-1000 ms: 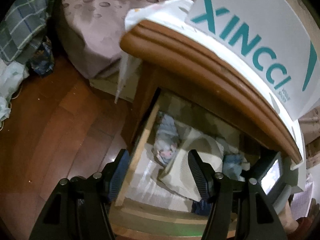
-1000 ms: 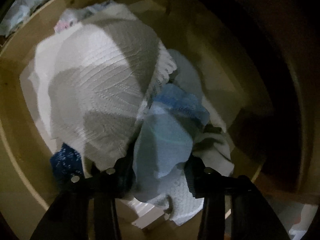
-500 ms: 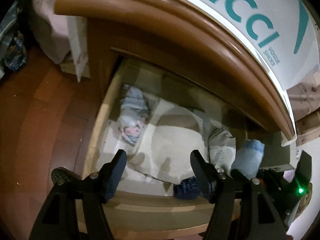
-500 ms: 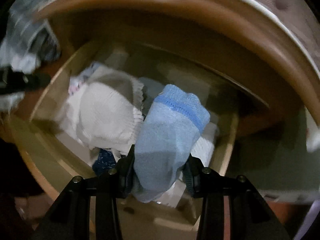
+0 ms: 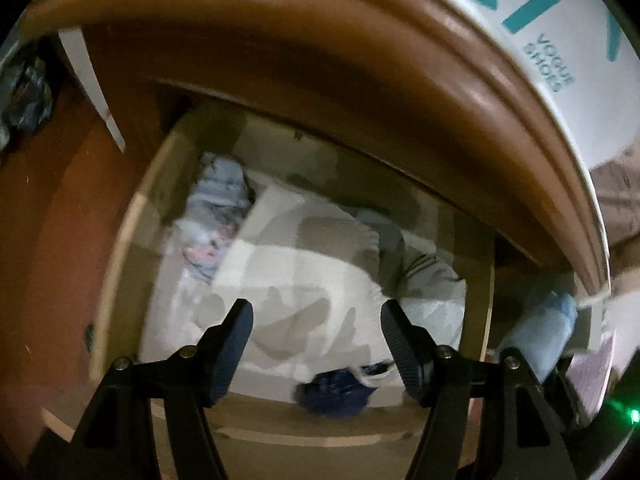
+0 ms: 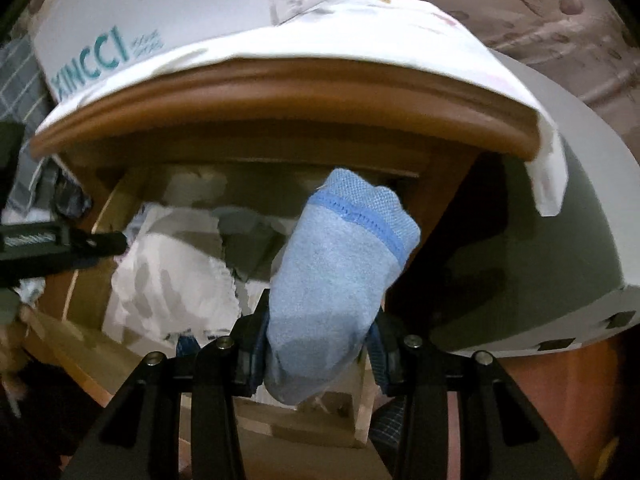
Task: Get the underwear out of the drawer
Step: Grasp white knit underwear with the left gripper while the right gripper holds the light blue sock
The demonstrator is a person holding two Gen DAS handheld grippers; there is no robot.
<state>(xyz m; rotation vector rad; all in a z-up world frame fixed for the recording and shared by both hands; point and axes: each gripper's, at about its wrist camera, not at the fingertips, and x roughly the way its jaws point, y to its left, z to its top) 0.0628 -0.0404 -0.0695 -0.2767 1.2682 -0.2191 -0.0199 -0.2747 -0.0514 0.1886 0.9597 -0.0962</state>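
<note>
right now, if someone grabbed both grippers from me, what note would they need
Right gripper: shut on the light blue underwear, lifted up in front of the open drawer.
Left gripper: open, empty, over the white garment in the drawer.
Done: one piece is out.
Left: put it down somewhere; white, dark blue and grey items remain inside.
</note>
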